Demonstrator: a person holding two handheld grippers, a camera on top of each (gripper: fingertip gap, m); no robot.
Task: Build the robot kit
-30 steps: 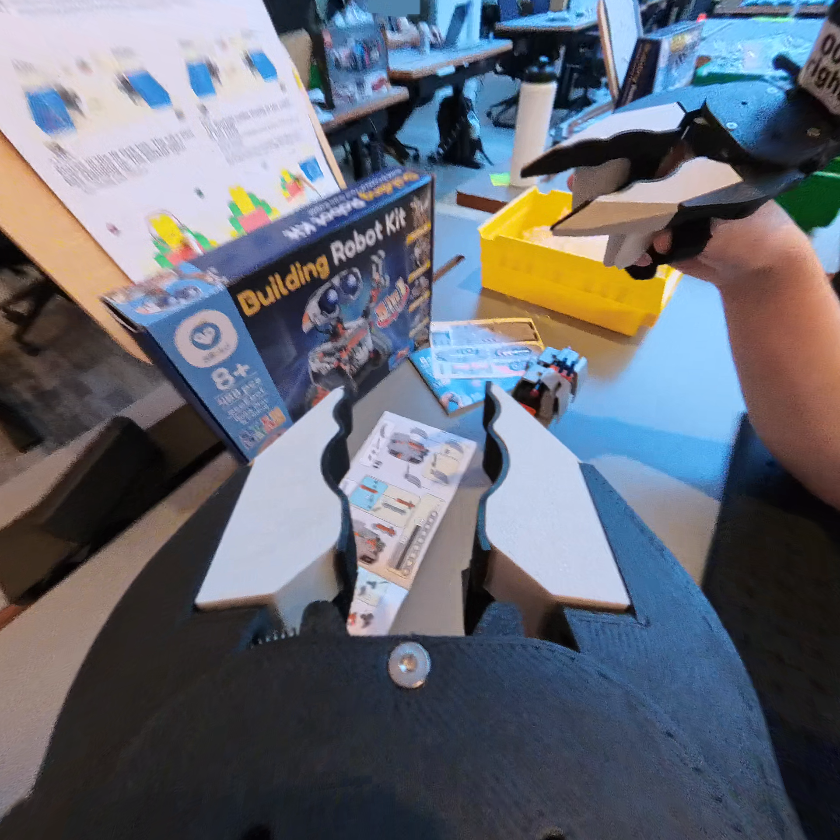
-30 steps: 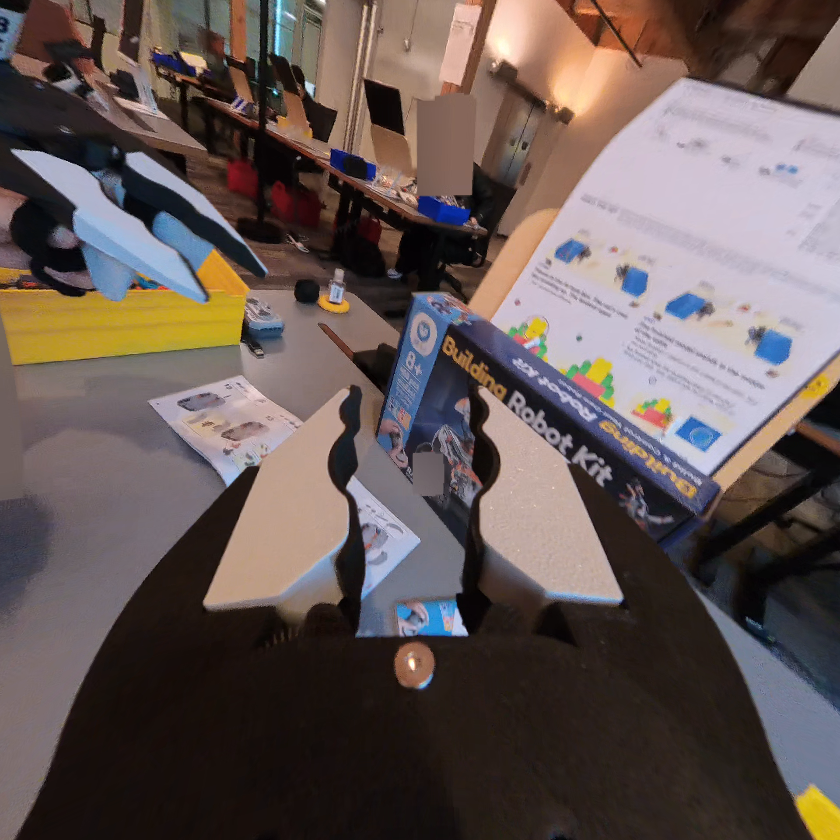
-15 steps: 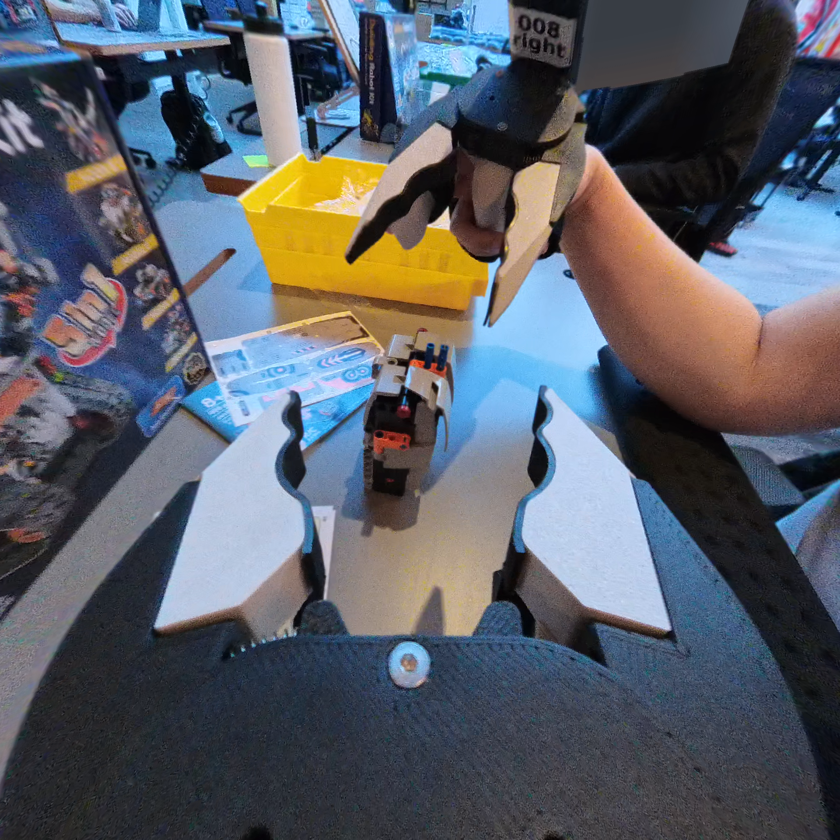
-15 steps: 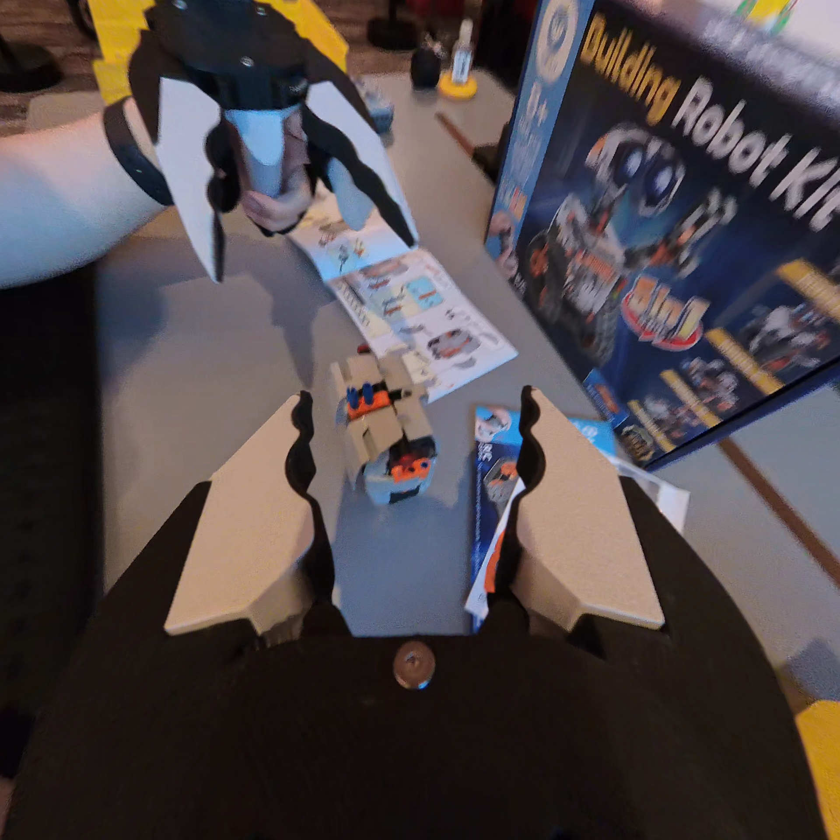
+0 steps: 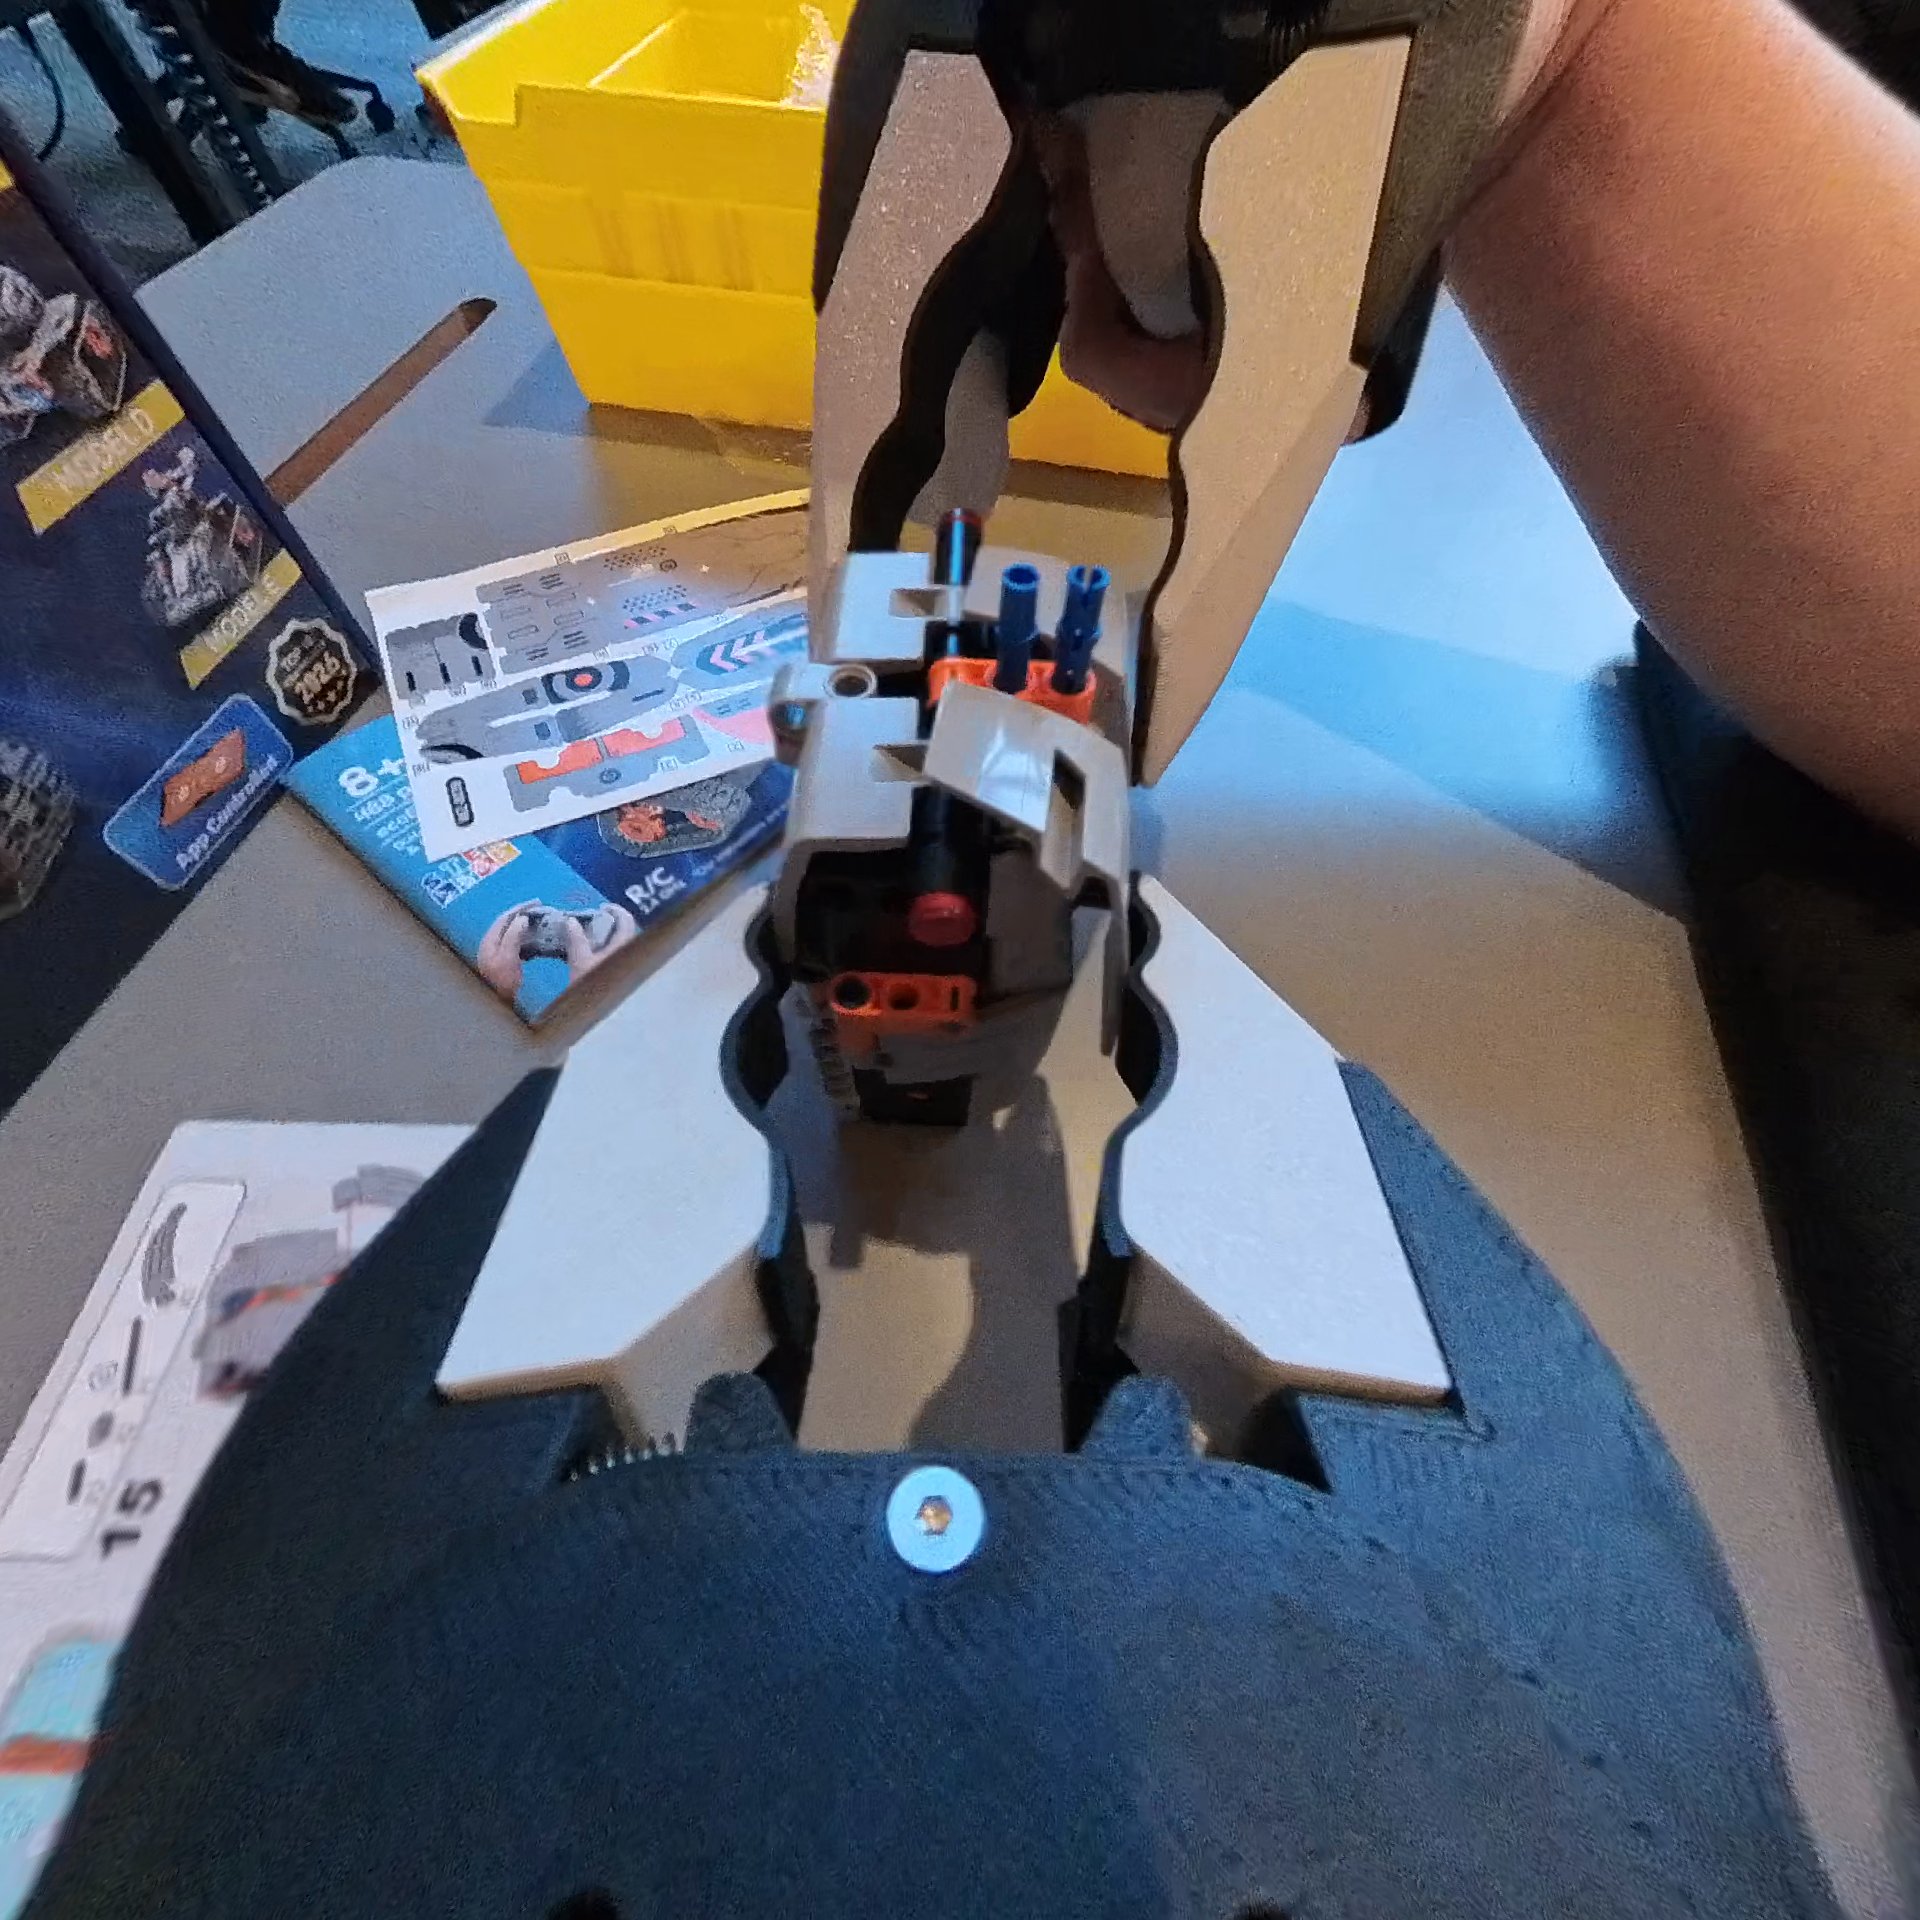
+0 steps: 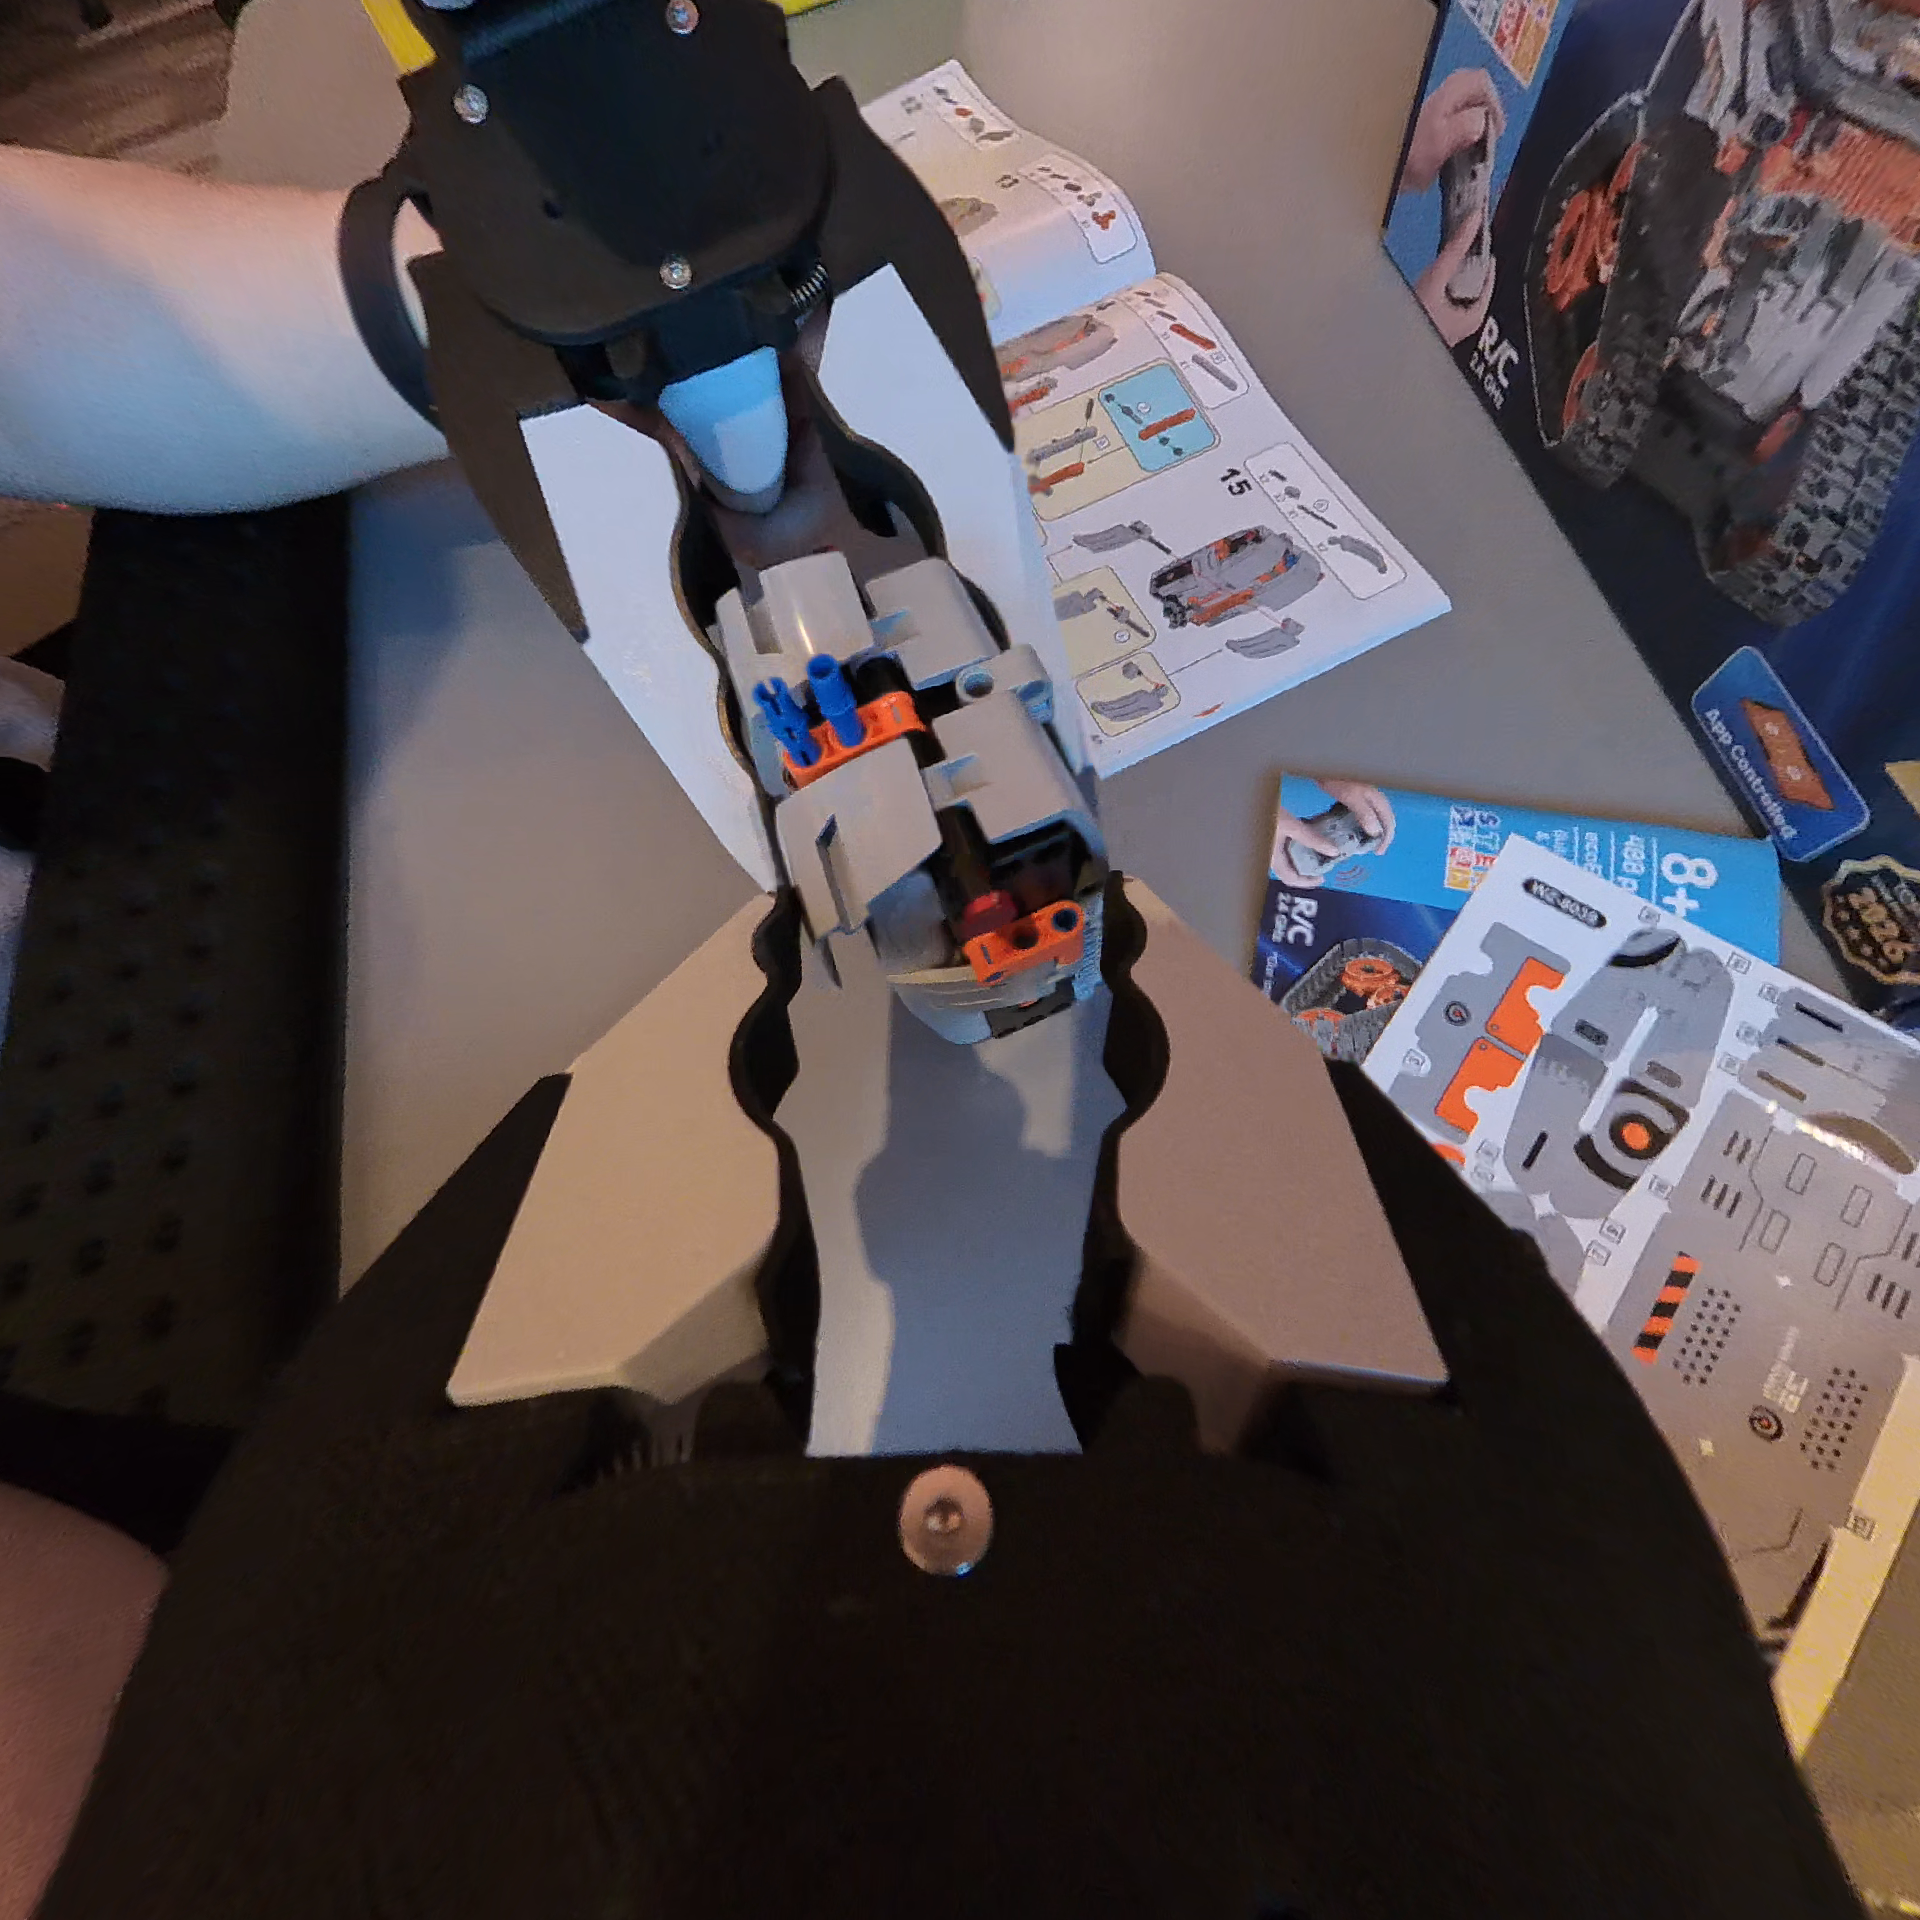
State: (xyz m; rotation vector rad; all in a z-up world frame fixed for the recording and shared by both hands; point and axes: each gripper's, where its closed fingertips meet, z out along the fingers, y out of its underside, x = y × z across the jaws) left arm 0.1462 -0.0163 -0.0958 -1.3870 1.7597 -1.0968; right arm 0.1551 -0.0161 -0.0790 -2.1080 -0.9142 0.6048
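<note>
The small grey, black and orange brick-built model point(image 5: 966, 831), lying on the grey tabletop point(image 5: 1403, 987), has been closed in on from both ends and is now flanked by the parted, unclamped fingers of the left gripper point(image 5: 951, 925) and right gripper point(image 6: 951, 904).

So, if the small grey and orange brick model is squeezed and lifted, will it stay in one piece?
Probably mostly. The brick model looks rigid and light, being clipped plastic parts. Its grey panels seem only pinned on, so a hard squeeze from the left tongs or right tongs might pop them. The blue pins stand proud and could snag.
</note>
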